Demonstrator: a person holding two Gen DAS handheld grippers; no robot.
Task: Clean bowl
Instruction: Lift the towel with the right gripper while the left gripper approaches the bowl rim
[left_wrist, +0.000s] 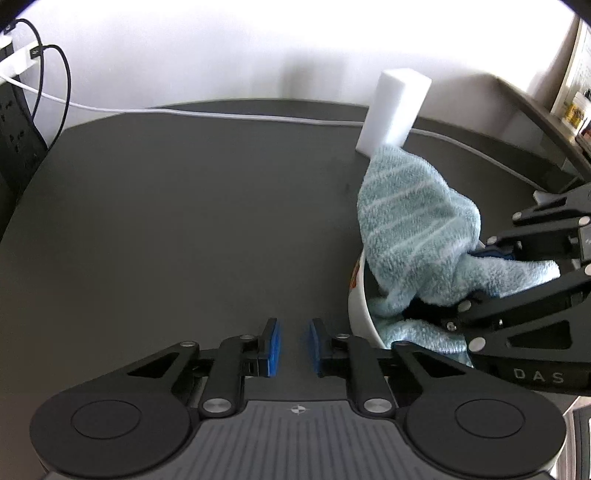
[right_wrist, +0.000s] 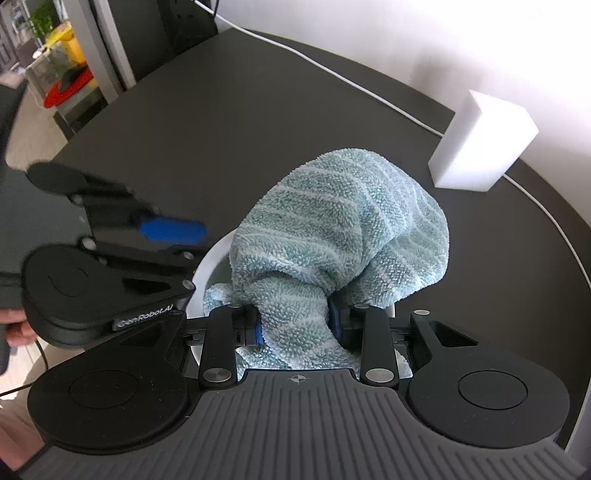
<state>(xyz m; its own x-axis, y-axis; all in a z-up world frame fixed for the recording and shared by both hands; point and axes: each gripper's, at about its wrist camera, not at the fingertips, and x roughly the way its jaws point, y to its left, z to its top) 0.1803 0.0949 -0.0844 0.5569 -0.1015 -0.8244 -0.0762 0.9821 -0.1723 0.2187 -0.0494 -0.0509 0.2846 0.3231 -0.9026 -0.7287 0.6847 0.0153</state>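
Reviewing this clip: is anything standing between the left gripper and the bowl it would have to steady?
Nothing visible. The left gripper is open over bare table, with the bowl just beside its right finger. The right gripper holds the towel in the bowl; the white block stands beyond it.

Counts, rel. to bowl (right_wrist: 210, 266): 1 white bowl; 1 blue striped towel (right_wrist: 343, 221) draped in/over it; 1 white foam block (right_wrist: 480, 147) behind it; 1 white cable (right_wrist: 369, 94) past the block; 2 grippers – left gripper (left_wrist: 294, 347) beside bowl, right gripper (right_wrist: 295, 325) over it.
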